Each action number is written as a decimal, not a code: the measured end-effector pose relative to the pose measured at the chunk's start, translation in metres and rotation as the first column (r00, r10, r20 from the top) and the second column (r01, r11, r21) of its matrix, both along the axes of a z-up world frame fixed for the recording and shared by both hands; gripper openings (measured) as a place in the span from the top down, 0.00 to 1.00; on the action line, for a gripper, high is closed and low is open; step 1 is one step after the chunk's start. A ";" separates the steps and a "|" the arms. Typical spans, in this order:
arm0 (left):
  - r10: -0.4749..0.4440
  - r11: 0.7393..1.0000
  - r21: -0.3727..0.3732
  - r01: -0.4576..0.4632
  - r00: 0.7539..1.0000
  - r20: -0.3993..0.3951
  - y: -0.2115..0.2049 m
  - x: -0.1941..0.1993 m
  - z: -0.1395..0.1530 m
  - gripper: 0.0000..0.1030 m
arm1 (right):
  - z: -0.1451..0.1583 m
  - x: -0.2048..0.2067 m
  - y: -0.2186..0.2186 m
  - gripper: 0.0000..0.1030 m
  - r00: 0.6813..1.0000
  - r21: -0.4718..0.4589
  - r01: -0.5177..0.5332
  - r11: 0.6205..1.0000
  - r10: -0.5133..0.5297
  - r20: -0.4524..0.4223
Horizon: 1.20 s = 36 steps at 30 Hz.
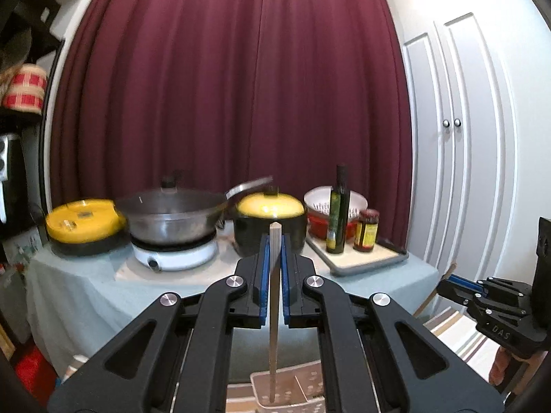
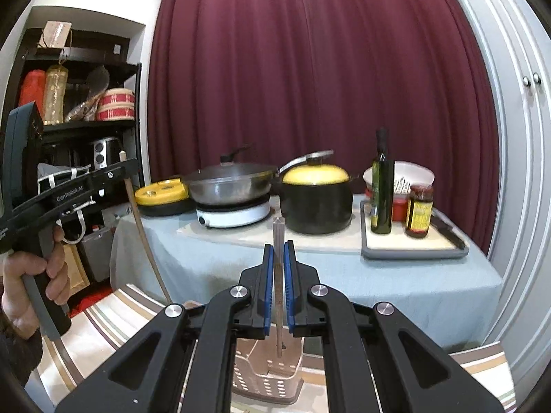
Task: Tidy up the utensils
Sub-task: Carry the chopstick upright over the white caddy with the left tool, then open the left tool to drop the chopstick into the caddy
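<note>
Pinching, between the ribbed blue pads of the left gripper [image 1: 274, 241], a pale square-cut wooden chopstick [image 1: 274, 309] – jaws closed tight on its shaft, holding it upright. Dipping its lower end into the perforated plastic basket [image 1: 310, 392] directly below; impossible to tell whether it is touching the bottom.

Clamping likewise, in the right gripper [image 2: 279, 251], a second chopstick [image 2: 279, 296], slim and glossy, also standing vertical, with its tip hanging at the mouth of the same pinkish, hole-punched basket [image 2: 265, 378].

Gripping the left tool's grey handle with a bare hand [image 2: 27, 275], seen from the right wrist camera.

Resting beneath the basket on a striped woven mat [image 2: 113, 313] in cream, brown and green.

Further back, draping a pale blue cloth over a table [image 2: 413, 285] and crowding it with cookware:
- squatting at the middle, a round black pot [image 2: 316, 206] under a domed yellow lid;
- sitting to its left on a white hob, a steel wok [image 2: 227, 186] with a glass lid;
- standing to its right on a grey-rimmed tray [image 2: 413, 244], a tall dark-green glass bottle [image 2: 381, 199] and a red-capped jar [image 2: 419, 213].

Hanging behind everything in deep folds – a maroon curtain [image 2: 310, 69].
</note>
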<state>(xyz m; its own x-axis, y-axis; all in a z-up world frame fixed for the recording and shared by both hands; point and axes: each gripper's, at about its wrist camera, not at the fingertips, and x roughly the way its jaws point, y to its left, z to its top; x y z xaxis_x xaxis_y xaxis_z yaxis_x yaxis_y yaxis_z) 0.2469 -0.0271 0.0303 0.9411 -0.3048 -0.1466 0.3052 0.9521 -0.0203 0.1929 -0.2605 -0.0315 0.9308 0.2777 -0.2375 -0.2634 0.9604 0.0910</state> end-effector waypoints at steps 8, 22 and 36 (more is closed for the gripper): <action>-0.009 1.000 0.001 0.009 0.995 -0.094 0.002 0.017 -0.048 0.91 | -0.038 0.015 0.006 0.92 0.995 -0.012 -0.004 1.000 0.003 -0.096; 0.033 0.999 0.043 -0.029 0.994 -0.105 0.015 -0.035 -0.069 0.30 | -0.018 -0.044 -0.001 0.36 0.998 -0.058 0.057 0.997 -0.057 0.001; 0.091 0.992 0.108 -0.069 0.973 -0.211 0.031 -0.141 -0.141 0.23 | -0.097 -0.135 -0.028 0.43 0.987 -0.061 0.099 0.993 -0.106 -0.120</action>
